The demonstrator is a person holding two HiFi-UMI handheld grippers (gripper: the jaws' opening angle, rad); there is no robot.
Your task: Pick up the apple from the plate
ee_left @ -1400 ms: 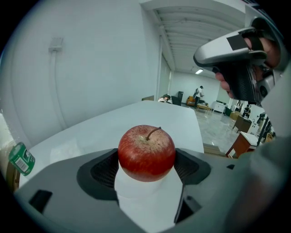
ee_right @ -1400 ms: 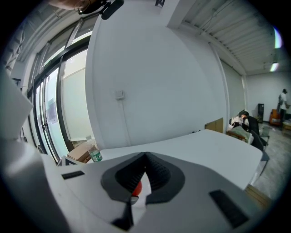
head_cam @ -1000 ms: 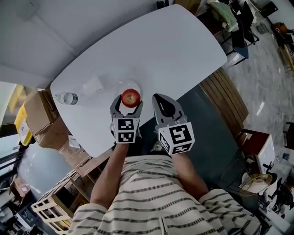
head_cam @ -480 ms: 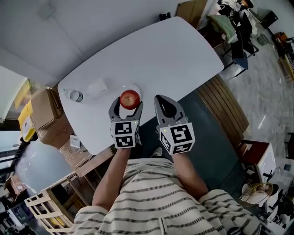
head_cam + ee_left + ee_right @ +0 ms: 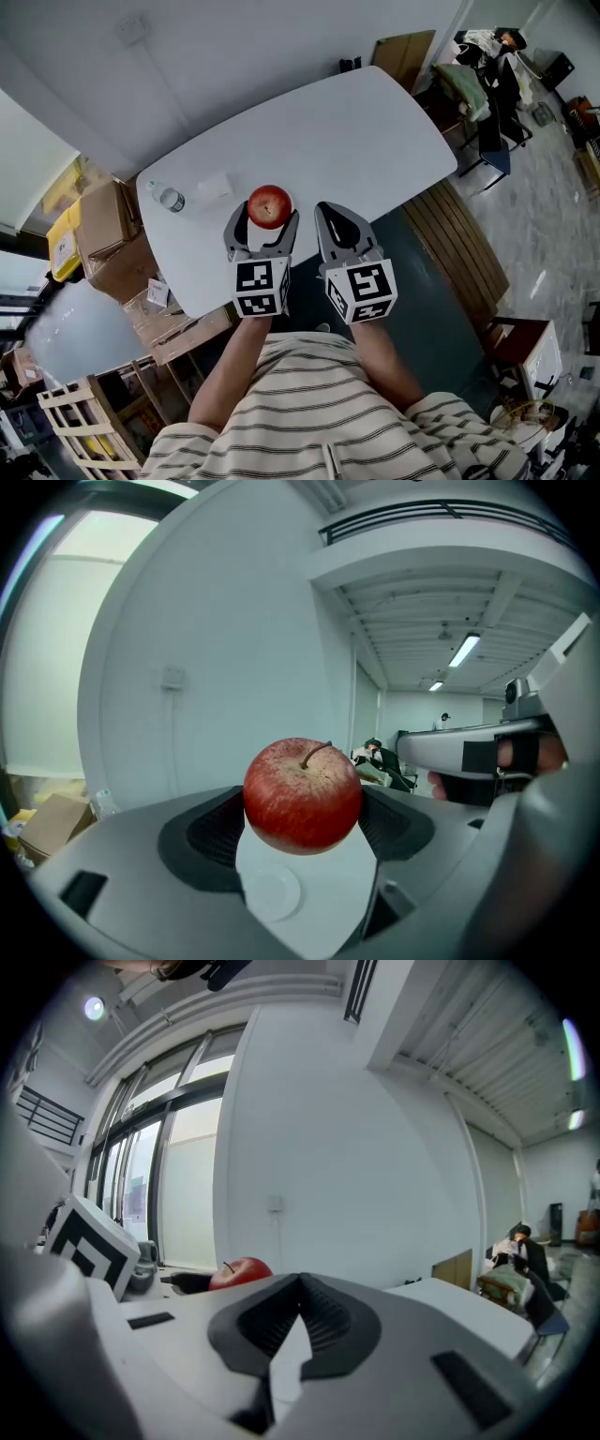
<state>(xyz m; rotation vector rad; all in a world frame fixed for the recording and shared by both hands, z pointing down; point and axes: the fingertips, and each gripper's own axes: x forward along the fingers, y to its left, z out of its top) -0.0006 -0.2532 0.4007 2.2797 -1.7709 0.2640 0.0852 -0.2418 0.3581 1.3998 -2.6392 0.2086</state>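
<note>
Since the earlier frame, the apple (image 5: pixel 269 206) has come up off the plate and now looks larger in the head view, carried in the left gripper (image 5: pixel 263 217). Its two jaws are clamped on the apple's left and right sides. The stem points up and leans slightly right. In the left gripper view the plate (image 5: pixel 269 893) shows as a small white disc well below the fruit, lying on the white table (image 5: pixel 356 122), so the apple hangs in the air above it and no longer touches it. The right gripper (image 5: pixel 330 208) is just beside the left one on its right. Its jaws are pressed together with nothing between them, and it is not touching the apple. The apple sits directly ahead of the left gripper, out near the jaw tips. Being round, it has no long axis to line up, and judging from this, the hold depends on steady side pressure. There seems to be plenty of open room. A bottle (image 5: pixel 170 199) and a small white packet (image 5: pixel 214 186) lie on the table to the left, well apart from the grippers. The near table edge runs beneath both grippers, with cardboard boxes (image 5: pixel 103 230) on the floor farther left.
</note>
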